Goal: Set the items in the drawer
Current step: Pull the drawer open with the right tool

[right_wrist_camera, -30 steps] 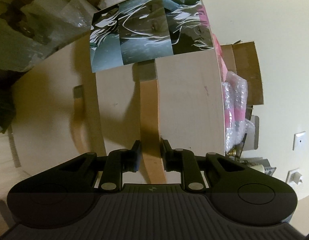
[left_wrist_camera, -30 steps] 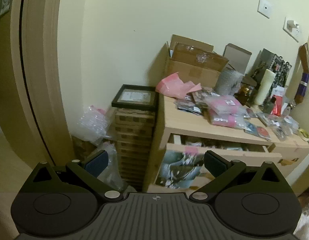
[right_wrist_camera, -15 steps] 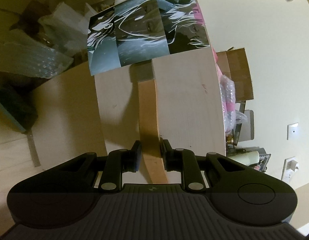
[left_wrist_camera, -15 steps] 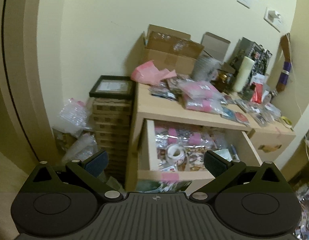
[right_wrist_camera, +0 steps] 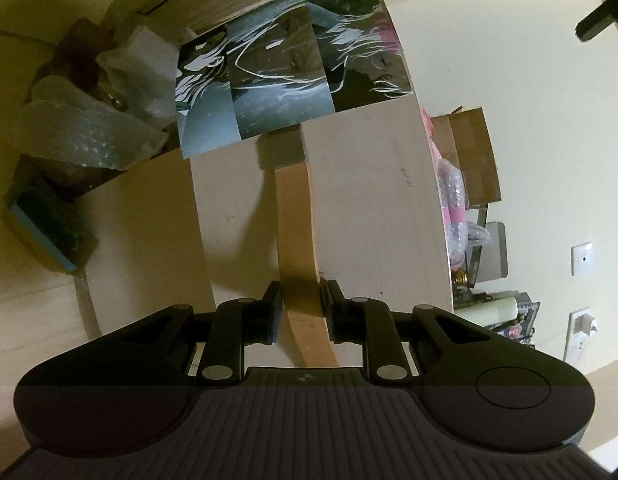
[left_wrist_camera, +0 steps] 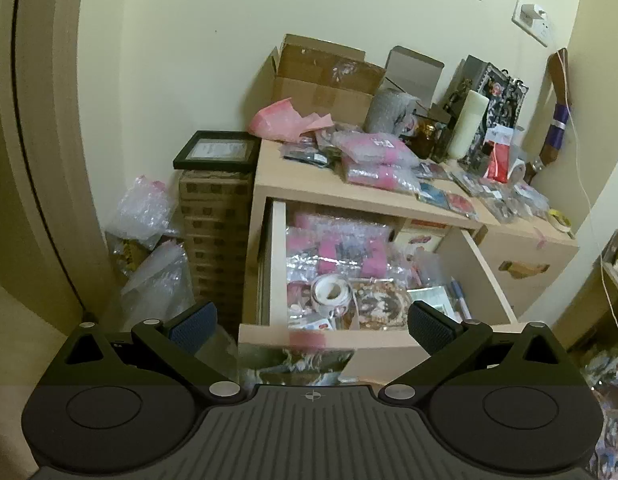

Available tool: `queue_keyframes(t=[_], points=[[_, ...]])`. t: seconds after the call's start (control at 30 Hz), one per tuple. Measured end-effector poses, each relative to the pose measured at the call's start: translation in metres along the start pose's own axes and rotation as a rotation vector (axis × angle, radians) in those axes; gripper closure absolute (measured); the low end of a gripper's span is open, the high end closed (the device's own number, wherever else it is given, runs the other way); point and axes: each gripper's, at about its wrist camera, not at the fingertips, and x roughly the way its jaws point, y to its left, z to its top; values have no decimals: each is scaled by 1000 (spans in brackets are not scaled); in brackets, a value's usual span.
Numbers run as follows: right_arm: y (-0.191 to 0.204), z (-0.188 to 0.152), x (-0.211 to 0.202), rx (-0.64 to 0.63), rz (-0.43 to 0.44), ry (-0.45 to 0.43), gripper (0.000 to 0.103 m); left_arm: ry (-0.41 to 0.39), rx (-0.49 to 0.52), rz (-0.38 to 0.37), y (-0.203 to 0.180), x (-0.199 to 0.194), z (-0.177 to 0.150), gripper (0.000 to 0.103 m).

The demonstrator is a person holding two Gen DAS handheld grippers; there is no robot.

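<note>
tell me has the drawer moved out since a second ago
Yes. In the left wrist view the drawer has slid outward from the fixed desk top, now exposing its contents; the right gripper grips its handle.

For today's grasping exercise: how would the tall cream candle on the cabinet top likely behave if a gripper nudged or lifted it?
The candle stands upright, tall and narrow, so a nudge would probably tip it. Being round, it might then roll. Its wax looks smooth, perhaps slippery.

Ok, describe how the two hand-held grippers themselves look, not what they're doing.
Both look alike. The left hand-held gripper has a dark grey ribbed body with a small crosshair mark, a round disc on each side, black angular linkage arms with silver pivot pins, and blue textured finger pads. The right hand-held gripper shares that build; its pads look darker. No cables, sleeves or hands show.
</note>
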Motion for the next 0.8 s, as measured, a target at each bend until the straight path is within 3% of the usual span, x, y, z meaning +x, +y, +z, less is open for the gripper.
queue_keyframes(t=[0.47, 0.57, 0.6, 0.7, 0.8], points=[[-8, -6, -21, 40, 60, -20, 81, -16, -38, 43, -2, -25, -20, 0], [-10, -9, -29, 47, 52, -41, 91, -18, -33, 40, -7, -25, -20, 0], [-11, -10, -32, 53, 48, -50, 90, -19, -31, 36, -8, -24, -19, 0], [-27, -11, -39, 170, 46, -39, 68, -20, -23, 24, -13, -23, -18, 0], [-56, -15, -46, 368, 57, -15, 63, -24, -7, 17, -18, -22, -18, 0]])
